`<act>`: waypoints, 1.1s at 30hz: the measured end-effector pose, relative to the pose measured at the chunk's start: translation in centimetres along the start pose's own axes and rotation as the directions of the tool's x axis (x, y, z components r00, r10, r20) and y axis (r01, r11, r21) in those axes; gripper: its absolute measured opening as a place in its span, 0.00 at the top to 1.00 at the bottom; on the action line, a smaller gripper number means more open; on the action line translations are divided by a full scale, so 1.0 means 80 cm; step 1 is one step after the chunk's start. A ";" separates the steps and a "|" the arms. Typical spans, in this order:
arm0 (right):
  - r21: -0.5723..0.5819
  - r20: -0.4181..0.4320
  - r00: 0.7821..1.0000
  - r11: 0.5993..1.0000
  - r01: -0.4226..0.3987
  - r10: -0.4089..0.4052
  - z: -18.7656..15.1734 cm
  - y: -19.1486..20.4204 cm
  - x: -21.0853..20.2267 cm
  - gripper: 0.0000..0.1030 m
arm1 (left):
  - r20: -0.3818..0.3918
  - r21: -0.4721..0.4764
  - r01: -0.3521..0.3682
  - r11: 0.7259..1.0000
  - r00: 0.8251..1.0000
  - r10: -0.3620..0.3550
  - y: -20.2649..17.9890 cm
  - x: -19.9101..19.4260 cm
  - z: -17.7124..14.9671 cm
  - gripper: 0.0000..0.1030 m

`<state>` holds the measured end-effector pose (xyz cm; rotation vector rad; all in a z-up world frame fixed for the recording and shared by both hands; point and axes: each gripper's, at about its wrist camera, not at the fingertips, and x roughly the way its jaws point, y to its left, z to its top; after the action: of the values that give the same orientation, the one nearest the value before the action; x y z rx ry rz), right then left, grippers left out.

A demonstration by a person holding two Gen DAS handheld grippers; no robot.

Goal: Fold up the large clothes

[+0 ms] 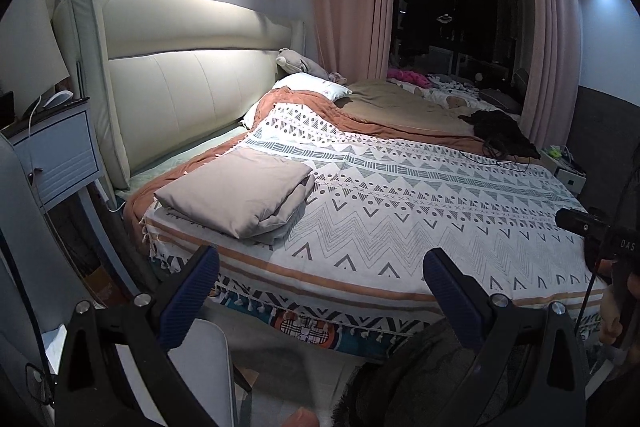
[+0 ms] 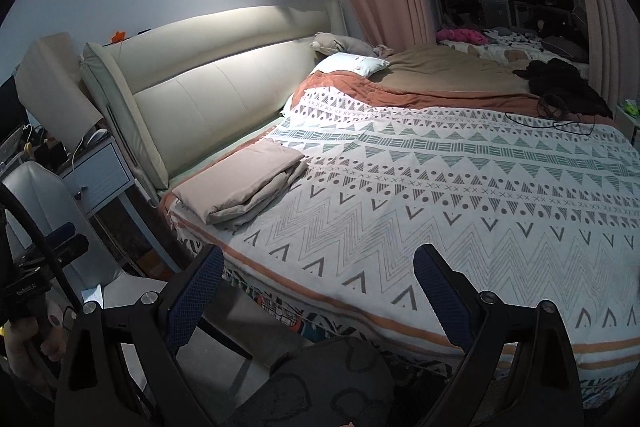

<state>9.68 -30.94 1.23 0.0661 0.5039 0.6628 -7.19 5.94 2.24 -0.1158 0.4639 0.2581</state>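
Both the left gripper [image 1: 320,267] and right gripper [image 2: 318,265] hover released, holding nothing. At ten o'clock, the folded beige cloth bundle [image 1: 236,193] lies on the patterned white bedspread [image 1: 420,211]. I judge: approach low, pinch edges evenly.

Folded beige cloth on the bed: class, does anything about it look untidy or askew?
Slightly. The folded beige cloth lies at the patterned blanket's corner near the headboard, and its lower layers stick out unevenly past the top layer. Both grippers, left and right, are open and empty.
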 end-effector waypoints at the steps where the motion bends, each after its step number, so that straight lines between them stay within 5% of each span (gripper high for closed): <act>1: -0.002 0.002 1.000 1.000 0.004 -0.004 -0.006 0.001 -0.006 0.07 | 0.006 -0.004 0.004 1.000 1.000 -0.004 0.000 -0.004 -0.003 0.00; 12: -0.009 0.048 0.999 1.000 0.023 -0.023 -0.051 0.009 -0.063 0.07 | 0.034 -0.041 0.019 0.999 0.999 -0.017 0.003 -0.044 -0.039 0.00; 33: -0.009 0.048 0.999 1.000 0.013 -0.013 -0.061 0.011 -0.054 0.07 | 0.059 -0.039 0.033 0.999 0.998 -0.031 0.004 -0.056 -0.040 0.00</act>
<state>4.02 -33.36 -1.00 0.0698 0.4552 0.6492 -12.50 4.74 1.43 -0.1538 0.3984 0.2388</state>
